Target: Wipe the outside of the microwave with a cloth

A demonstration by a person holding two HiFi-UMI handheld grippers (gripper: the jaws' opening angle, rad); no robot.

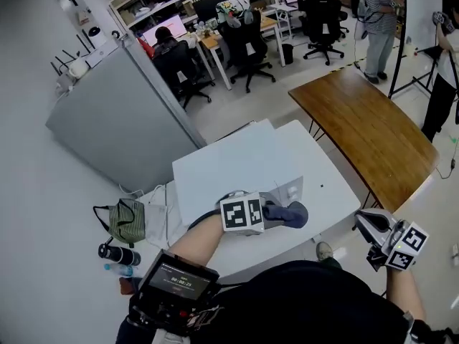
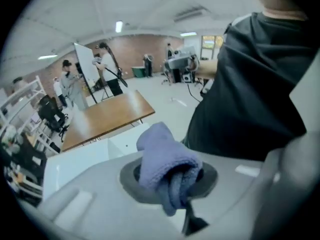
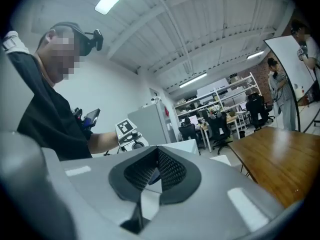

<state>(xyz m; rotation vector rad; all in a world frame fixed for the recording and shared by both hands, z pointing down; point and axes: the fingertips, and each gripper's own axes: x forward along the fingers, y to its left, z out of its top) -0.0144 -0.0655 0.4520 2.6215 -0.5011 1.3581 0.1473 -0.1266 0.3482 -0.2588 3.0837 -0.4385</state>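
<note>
The white microwave (image 1: 229, 167) stands on a white table (image 1: 331, 186). My left gripper (image 1: 278, 214) is at the microwave's near front edge, shut on a folded blue-grey cloth (image 1: 290, 214). In the left gripper view the cloth (image 2: 161, 156) bulges out between the jaws of the left gripper (image 2: 172, 179), with my black shirt behind it. My right gripper (image 1: 366, 228) hangs off the table's near right corner, away from the microwave. In the right gripper view the right gripper (image 3: 157, 170) has its ribbed pads meeting with nothing in them, and the microwave (image 3: 184, 146) shows beyond.
A long wooden table (image 1: 366, 131) runs along the right. A tall grey cabinet (image 1: 115, 120) stands to the left. A green bag (image 1: 128, 221) and a dark bottle (image 1: 118, 254) lie on the floor at left. Office chairs and standing people fill the back.
</note>
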